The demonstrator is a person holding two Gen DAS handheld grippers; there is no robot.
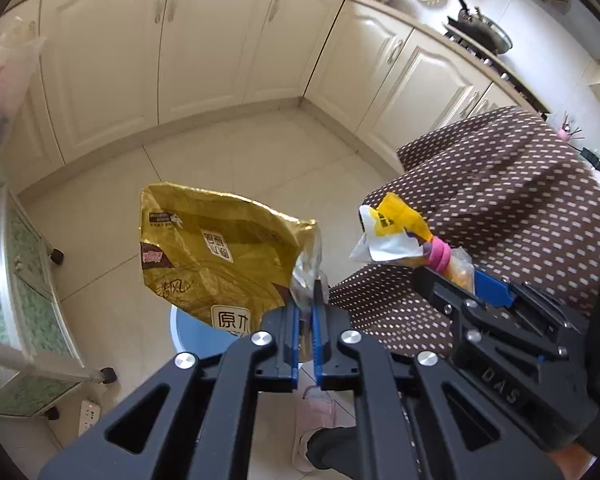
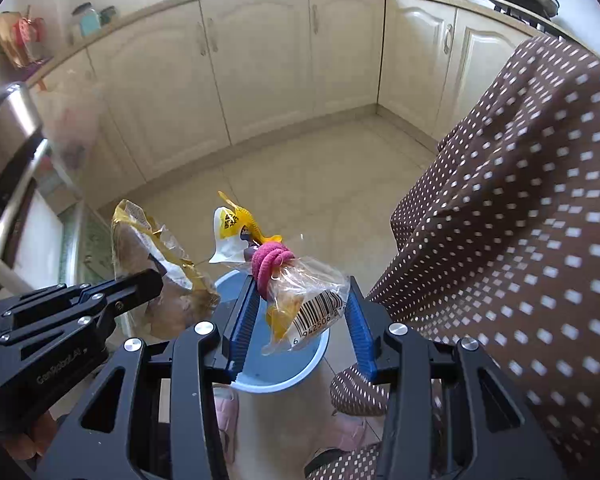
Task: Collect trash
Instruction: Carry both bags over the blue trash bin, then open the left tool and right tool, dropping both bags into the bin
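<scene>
My left gripper (image 1: 307, 300) is shut on the edge of a gold snack bag (image 1: 216, 256) and holds it in the air above a blue bin (image 1: 190, 332). The gold bag also shows in the right wrist view (image 2: 160, 276), with the left gripper (image 2: 156, 280) on it. My right gripper (image 2: 304, 300) is open, its blue pads wide apart. A clear bread bag (image 2: 304, 304) tied with a pink band hangs between them, over the blue bin (image 2: 276, 368). I cannot tell if a pad touches it. That bag (image 1: 400, 232) and the right gripper (image 1: 456, 280) show in the left view.
Cream kitchen cabinets (image 1: 204, 48) run along the back and right over a tiled floor (image 1: 236, 160). A brown polka-dot cloth (image 1: 492, 208) fills the right side. A metal-framed cart (image 1: 24, 280) on casters stands at left. Pink slippers (image 1: 316, 412) are below.
</scene>
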